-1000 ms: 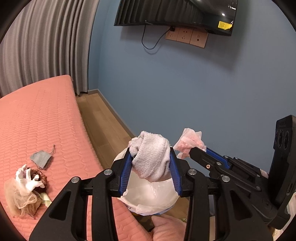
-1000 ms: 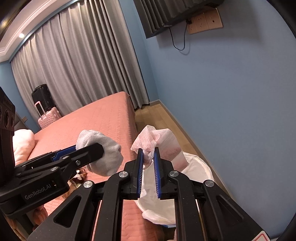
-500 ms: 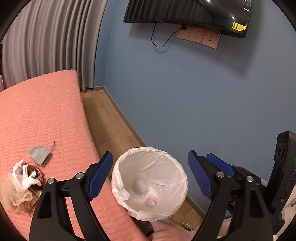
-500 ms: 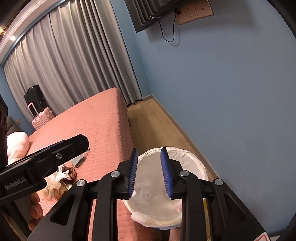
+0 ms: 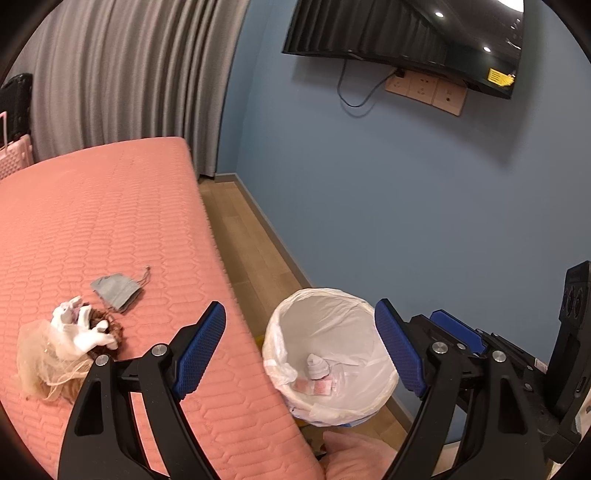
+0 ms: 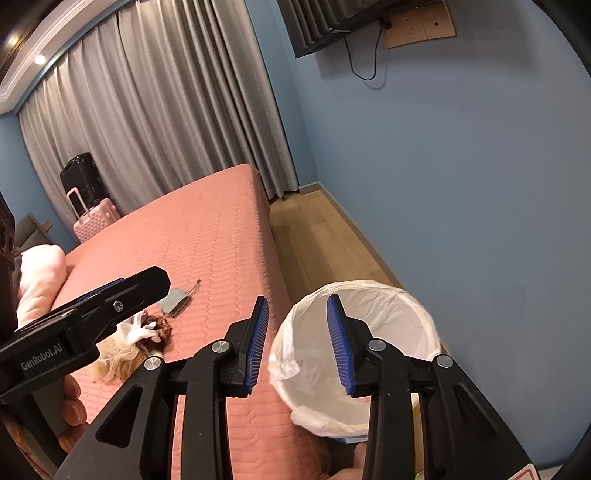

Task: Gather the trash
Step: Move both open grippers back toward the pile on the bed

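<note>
Bedspread (image 5: 110, 221), salmon quilted (blue walls, grey curtains (image 6: 166, 122)); left gripper (image 5: 301, 347) released, right gripper (image 6: 299, 339) just opened, empty.

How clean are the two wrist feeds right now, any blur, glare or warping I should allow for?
Left wrist: sharp, no motion blur; ceiling lights glare on the TV; fisheye bows the curtain. Right wrist: equally sharp, dark corners, wall outlets bent near the edge, bin liner evenly lit, not blown out.
</note>
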`<state>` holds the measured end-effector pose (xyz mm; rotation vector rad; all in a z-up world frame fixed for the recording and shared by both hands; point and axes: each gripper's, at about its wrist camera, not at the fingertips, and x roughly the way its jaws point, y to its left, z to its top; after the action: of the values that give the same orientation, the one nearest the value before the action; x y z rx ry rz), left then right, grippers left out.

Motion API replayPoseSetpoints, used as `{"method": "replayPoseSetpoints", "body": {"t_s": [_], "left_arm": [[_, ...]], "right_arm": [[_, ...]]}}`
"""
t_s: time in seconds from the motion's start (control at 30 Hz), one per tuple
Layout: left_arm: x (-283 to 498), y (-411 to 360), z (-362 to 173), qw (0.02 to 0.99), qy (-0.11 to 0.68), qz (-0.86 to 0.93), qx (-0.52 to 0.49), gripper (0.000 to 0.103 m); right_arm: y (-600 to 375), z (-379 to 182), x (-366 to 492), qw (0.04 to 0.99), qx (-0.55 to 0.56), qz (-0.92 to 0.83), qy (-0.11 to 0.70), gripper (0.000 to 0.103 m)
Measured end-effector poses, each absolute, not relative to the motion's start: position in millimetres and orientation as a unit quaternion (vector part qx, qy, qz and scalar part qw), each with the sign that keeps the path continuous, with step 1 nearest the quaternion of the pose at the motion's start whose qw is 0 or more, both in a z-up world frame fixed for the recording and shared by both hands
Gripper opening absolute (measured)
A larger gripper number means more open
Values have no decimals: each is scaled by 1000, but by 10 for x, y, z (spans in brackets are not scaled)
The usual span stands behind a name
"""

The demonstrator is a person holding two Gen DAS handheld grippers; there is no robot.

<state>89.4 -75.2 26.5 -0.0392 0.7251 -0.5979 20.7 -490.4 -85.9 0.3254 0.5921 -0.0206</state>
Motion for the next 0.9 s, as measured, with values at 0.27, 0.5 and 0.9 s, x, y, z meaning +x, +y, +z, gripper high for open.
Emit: {"method": "replayPoseSetpoints", "body": {"t_s": [0.27,0.5,0.9], "left_arm": [[882,-216,168,903,354,-241,-35,79],[943,383,79,910,363,-190,-66,85],[1066,1333,-207,912,382,-106,-104,92]], "right_arm": [[-4358,-828,145,944,140,31,298,41],[-3841,-817,157,942,117,68,309,46],[-3017,-901,301,931,89,120,332,51]]}}
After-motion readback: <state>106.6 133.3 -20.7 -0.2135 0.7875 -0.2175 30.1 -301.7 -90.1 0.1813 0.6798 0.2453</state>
